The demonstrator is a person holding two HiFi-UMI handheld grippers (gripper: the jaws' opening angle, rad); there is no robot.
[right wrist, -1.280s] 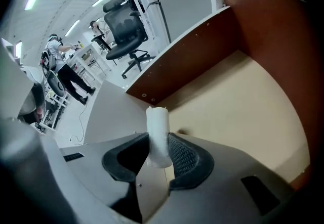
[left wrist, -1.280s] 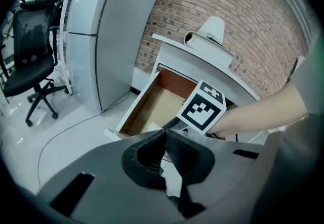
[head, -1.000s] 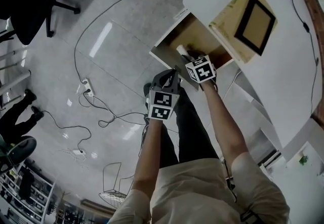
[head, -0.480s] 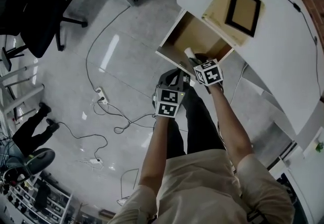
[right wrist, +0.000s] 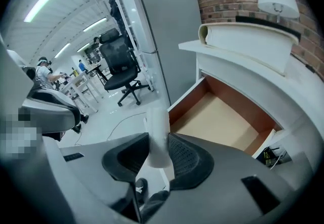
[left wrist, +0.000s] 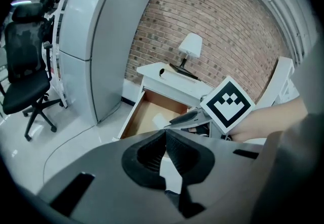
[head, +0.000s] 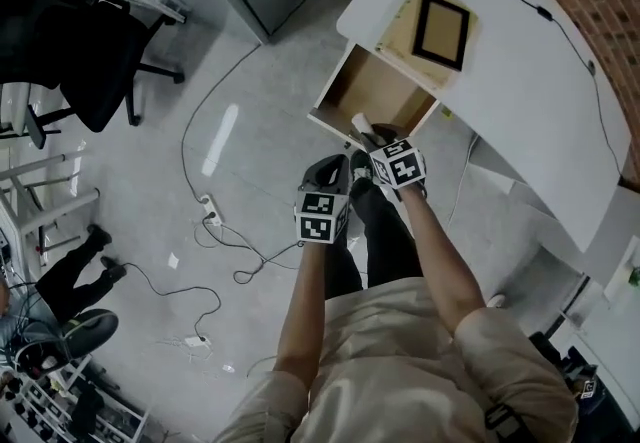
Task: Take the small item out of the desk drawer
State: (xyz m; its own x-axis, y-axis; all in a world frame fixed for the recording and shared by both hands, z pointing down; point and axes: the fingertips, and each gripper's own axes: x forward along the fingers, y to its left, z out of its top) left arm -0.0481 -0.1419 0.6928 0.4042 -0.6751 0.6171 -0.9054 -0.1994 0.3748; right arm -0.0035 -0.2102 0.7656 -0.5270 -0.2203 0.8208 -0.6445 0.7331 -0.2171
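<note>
The right gripper has its jaws closed on the small white roll, which stands almost upright between the pads in the lower middle of the right gripper view. In the head view the roll seems to be over the front part of the open drawer, and the wooden bottom of the drawer shows nothing else inside. So the step in hand is probably the lifting out, and it looks nearly finished. To do it well, the person should hold the grip firm and even, because the roll is round and smooth and may slip or turn between the pads. It is better to draw it up and toward the body in a straight line, clear of the drawer front and of the white bench at the upper right of the head view. The left gripper has its jaws closed together on nothing and hangs just beside the right one, so it should not cross that path.
</note>
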